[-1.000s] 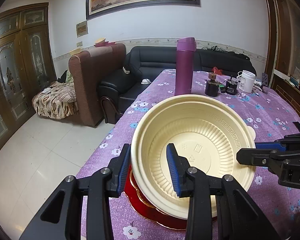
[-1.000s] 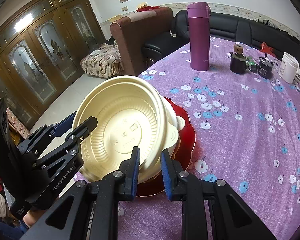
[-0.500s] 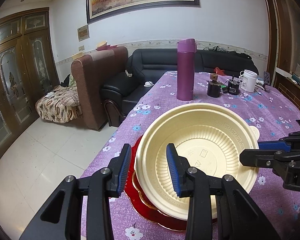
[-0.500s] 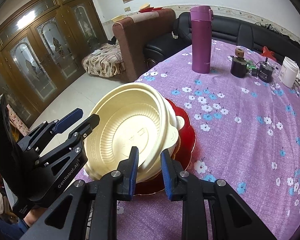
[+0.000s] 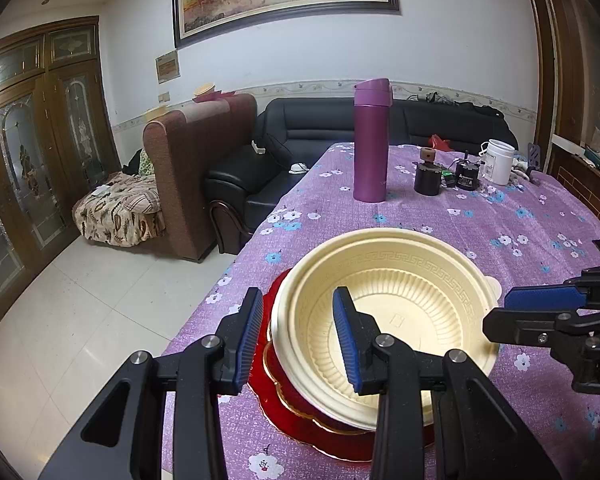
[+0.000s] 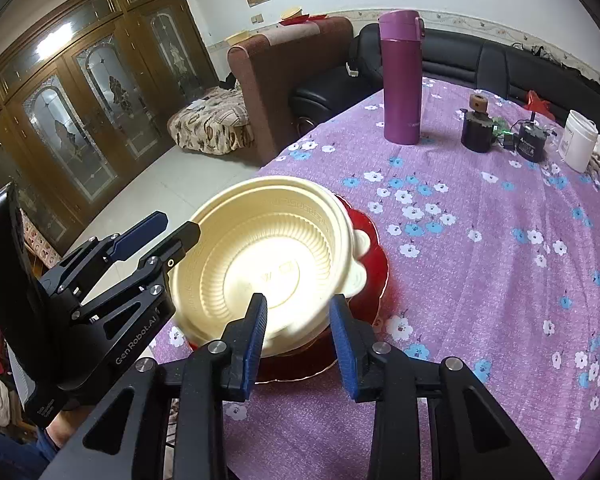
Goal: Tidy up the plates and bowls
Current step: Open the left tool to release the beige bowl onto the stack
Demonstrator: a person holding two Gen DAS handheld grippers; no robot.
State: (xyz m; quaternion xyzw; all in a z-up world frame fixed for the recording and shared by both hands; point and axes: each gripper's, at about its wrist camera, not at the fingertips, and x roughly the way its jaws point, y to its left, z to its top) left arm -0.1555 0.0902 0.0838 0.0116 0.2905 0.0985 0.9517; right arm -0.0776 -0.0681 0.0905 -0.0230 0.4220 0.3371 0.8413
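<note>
A cream plastic bowl (image 5: 400, 300) (image 6: 260, 248) lies nested on another cream bowl (image 6: 360, 256), and both rest on a red plate (image 5: 332, 440) (image 6: 372, 264) near the table's left edge. My left gripper (image 5: 297, 292) (image 6: 180, 222) straddles the bowl's left rim. One finger is inside and one outside, and a gap shows at each pad. My right gripper (image 6: 298, 298) (image 5: 498, 312) straddles the near-right rim. Its jaws are opening, and the rim sits between them without being pressed.
A tall purple flask (image 5: 371, 140) (image 6: 402, 80) stands farther back on the flowered purple tablecloth (image 6: 480, 280). Two small dark devices (image 6: 478, 128) and a white jar (image 6: 580, 144) sit at the far end. The table edge (image 5: 220, 288) drops to a tiled floor, with sofas beyond.
The cream bowl was tilted up toward the cameras and has settled down level on the stack. The right jaws have widened off its rim. The left gripper kept its opening.
</note>
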